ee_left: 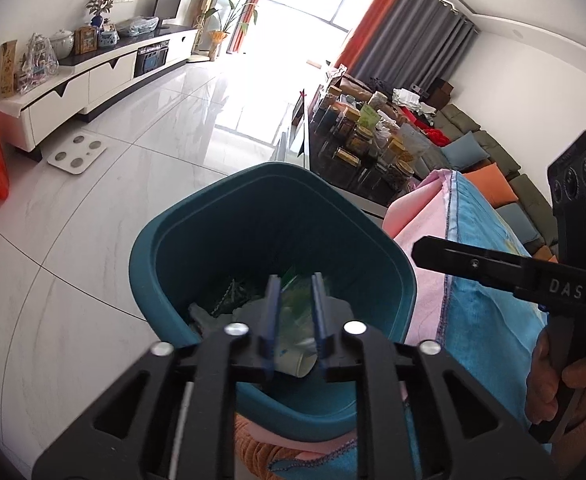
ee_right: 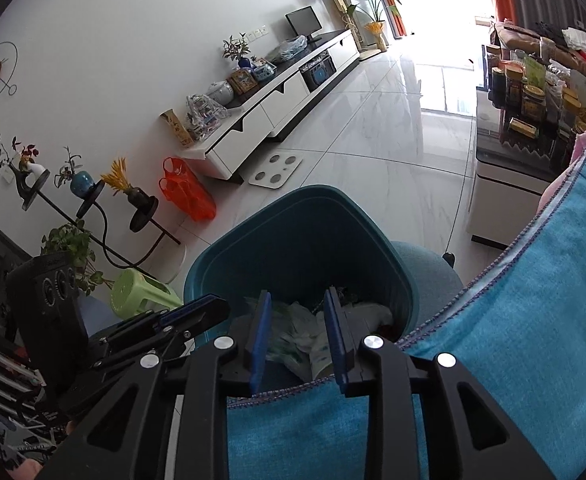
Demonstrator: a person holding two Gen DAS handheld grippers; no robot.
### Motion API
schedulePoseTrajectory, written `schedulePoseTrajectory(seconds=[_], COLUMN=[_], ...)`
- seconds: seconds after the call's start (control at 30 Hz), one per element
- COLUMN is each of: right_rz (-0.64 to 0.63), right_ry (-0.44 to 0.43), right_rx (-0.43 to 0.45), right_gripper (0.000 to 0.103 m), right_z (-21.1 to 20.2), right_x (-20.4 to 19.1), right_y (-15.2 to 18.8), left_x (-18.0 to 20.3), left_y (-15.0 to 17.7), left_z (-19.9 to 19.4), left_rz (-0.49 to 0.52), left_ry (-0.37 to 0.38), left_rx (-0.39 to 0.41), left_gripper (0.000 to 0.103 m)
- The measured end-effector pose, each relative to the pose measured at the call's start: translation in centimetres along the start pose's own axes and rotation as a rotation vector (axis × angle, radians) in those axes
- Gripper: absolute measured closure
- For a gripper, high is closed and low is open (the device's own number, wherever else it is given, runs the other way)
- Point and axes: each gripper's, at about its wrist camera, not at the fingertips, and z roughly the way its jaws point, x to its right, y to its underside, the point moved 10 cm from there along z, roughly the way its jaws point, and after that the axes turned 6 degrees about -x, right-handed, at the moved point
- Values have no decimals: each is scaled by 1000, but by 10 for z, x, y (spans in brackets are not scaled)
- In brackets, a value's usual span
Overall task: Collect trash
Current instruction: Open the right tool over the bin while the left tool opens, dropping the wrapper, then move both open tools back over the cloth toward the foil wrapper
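Note:
A teal trash bin (ee_left: 153,264) stands on the floor against a table covered in blue cloth (ee_left: 485,320). Crumpled wrappers, green plastic and a white paper cup (ee_left: 301,360) lie inside it. My left gripper (ee_left: 295,280) hangs over the bin's mouth with its blue pads apart and nothing pressed between them. The right gripper (ee_left: 425,248) reaches in from the right, held by a hand. In the right wrist view, my right gripper (ee_right: 297,294) is over the bin (ee_right: 213,252) at the table's edge, open, with only white wrappers (ee_right: 297,340) lying below. The left gripper (ee_right: 209,306) shows at its left.
Beyond the bin, a white floor scale (ee_right: 275,170) lies on the tiles. An orange bag (ee_right: 189,194) leans by a long white cabinet (ee_right: 277,108). A green stool (ee_right: 141,294) and a plant stand (ee_right: 105,216) are left of the bin. A jar-laden low table (ee_left: 365,140) and a sofa (ee_left: 493,152) lie to the right.

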Motion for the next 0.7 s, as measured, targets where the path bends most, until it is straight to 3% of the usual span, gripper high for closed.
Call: schedulePoseTrajectory(seconds=[0.17, 0.27, 0.33, 0.4, 0.7], right_rz=[6, 10, 1, -10, -50], right_ry=[-10, -22, -27, -33, 14], right_rx=[19, 36, 58, 84, 216], right_gripper=[75, 72, 68, 62, 57], right_z=[-12, -24, -37, -51, -132], right_x=[6, 8, 7, 7, 14], right_y=[7, 14, 20, 26, 63], left_x=[2, 11, 20, 34, 124], left_y=[0, 2, 2, 2, 24], left_z=[2, -6, -14, -25, -55], left_rz=[5, 30, 52, 79, 253], left_ry=[2, 10, 21, 36, 189], left_rx=[1, 21, 39, 65, 99], left_gripper=[81, 74, 62, 58, 48])
